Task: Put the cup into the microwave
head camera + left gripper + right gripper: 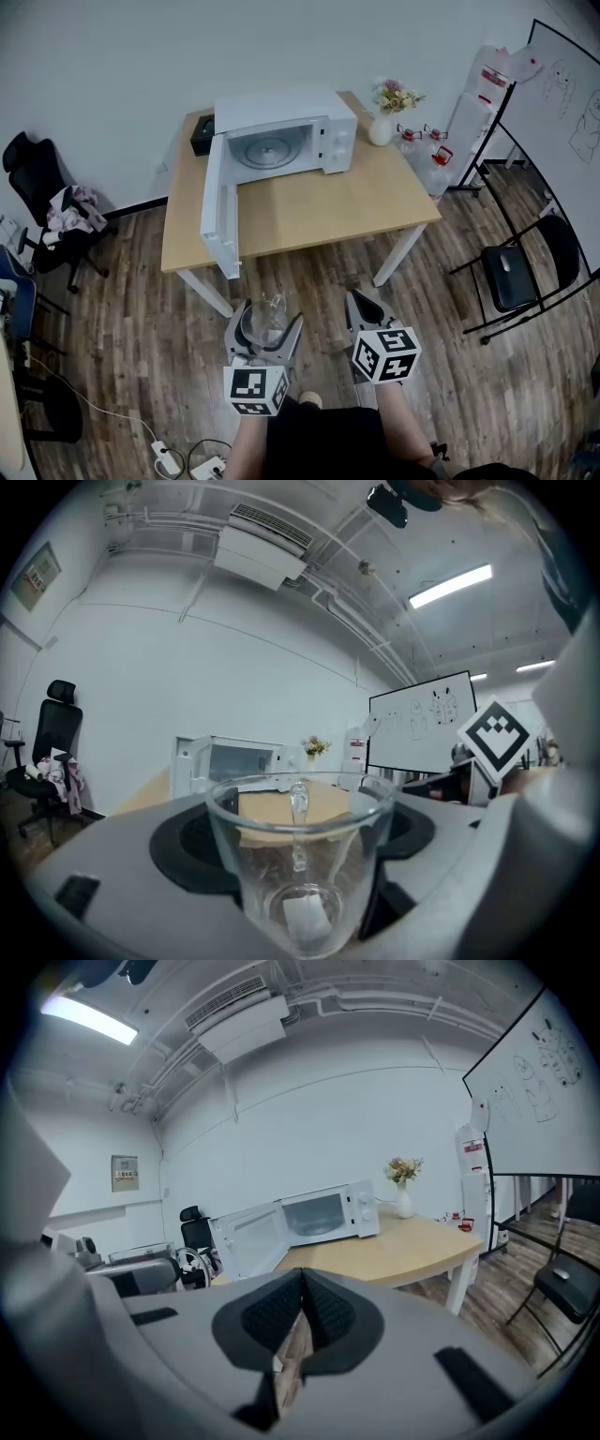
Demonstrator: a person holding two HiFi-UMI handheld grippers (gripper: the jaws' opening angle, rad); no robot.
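Note:
A clear glass cup [263, 321] [298, 860] with a handle stands upright between the jaws of my left gripper [265, 330] [298, 874], which is shut on it, over the wooden floor in front of the table. The white microwave [286, 131] [234, 759] [319, 1213] sits at the back of the light wood table [309, 211], and its door [217, 208] [246, 1237] hangs wide open to the left. The glass turntable [268, 148] shows inside. My right gripper [364, 309] [302, 1309] is held beside the left one, shut, with nothing between its pads.
A vase of flowers [384, 114] and a black box [201, 133] share the table. A black office chair [52, 211] stands at left, a folding chair [516, 267] and whiteboard [567, 112] at right. Cables and a power strip [169, 459] lie on the floor near my feet.

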